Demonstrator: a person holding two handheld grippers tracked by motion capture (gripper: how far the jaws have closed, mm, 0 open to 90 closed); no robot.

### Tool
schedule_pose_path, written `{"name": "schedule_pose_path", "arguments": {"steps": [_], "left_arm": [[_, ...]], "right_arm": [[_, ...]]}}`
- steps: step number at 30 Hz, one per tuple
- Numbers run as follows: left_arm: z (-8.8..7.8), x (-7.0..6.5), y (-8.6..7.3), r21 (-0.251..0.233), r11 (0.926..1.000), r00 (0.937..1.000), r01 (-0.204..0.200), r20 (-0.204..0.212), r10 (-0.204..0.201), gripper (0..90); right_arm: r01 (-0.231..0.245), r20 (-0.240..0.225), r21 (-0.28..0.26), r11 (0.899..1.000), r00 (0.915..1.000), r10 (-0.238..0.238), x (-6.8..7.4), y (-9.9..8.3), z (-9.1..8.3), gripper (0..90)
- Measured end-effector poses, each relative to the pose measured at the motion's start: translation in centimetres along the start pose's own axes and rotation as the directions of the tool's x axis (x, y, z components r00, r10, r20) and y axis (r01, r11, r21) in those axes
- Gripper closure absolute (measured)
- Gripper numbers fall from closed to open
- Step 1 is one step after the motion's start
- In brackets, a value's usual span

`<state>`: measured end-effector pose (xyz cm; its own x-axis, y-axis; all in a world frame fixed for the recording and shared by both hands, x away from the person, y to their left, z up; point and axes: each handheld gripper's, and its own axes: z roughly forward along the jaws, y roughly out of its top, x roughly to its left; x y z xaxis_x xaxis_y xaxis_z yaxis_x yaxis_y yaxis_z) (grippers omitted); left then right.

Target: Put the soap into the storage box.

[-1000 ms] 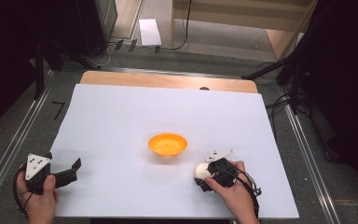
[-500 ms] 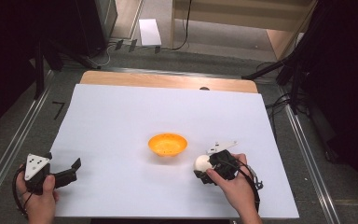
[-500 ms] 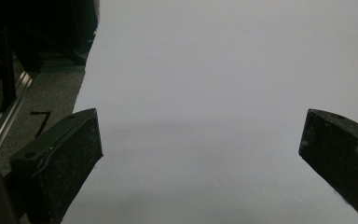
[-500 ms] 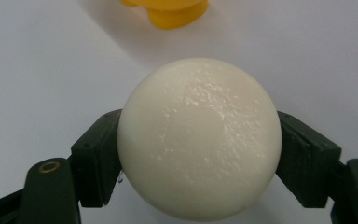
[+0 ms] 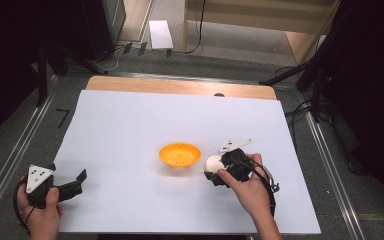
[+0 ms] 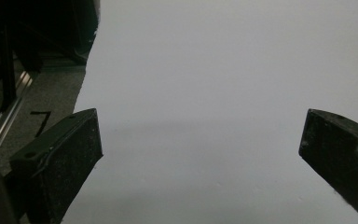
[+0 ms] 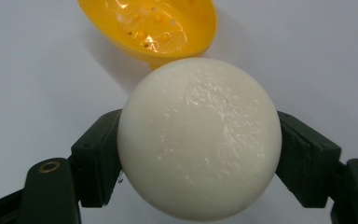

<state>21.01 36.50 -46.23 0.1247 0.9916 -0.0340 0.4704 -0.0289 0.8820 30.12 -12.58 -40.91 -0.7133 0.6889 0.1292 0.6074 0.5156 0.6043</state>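
An orange bowl point(image 5: 180, 154) sits near the middle of the white sheet point(image 5: 130, 125). Just right of it, my right gripper point(image 5: 213, 168) is shut on a white ball point(image 5: 213, 163). In the right gripper view the white ball point(image 7: 199, 139) is squeezed between both jaws, and the orange bowl point(image 7: 149, 25) lies just beyond it, its inside dotted with small holes. My left gripper point(image 5: 75, 182) rests at the sheet's near left corner, open. In the left gripper view its jaws stand wide apart over bare white sheet point(image 6: 214, 93).
The sheet covers a wooden table whose far edge point(image 5: 180, 86) shows. Metal rails point(image 5: 10, 160) run along both sides. Black stands and cables point(image 5: 305, 80) crowd the floor at the right. A white sheet of paper point(image 5: 160, 34) lies on the floor beyond the table.
My right gripper has carried the white ball a little forward and left, closer to the orange bowl. The left gripper has stayed put.
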Motion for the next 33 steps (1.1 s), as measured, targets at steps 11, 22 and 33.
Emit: {"name": "schedule_pose_path", "arguments": {"steps": [11,22,33], "left_arm": [[0.0,0.0,0.0,-0.001,1.0000,1.0000,0.004,0.001,-0.004,0.0],[0.0,0.2,0.0,-0.001,0.9999,0.9999,0.011,0.009,-0.011,0.0],[0.0,0.1,0.0,0.000,1.0000,1.0000,0.008,0.005,-0.008,0.0]], "right_arm": [[0.004,-0.004,-0.032,0.999,1.0000,-0.004,0.4,2.0,-0.2,25.0],[0.017,-0.014,-0.018,1.000,0.9997,-0.017,1.4,4.6,1.4,25.0],[0.012,-0.016,-0.007,1.000,0.9998,-0.013,2.6,6.4,3.3,24.9]]}}
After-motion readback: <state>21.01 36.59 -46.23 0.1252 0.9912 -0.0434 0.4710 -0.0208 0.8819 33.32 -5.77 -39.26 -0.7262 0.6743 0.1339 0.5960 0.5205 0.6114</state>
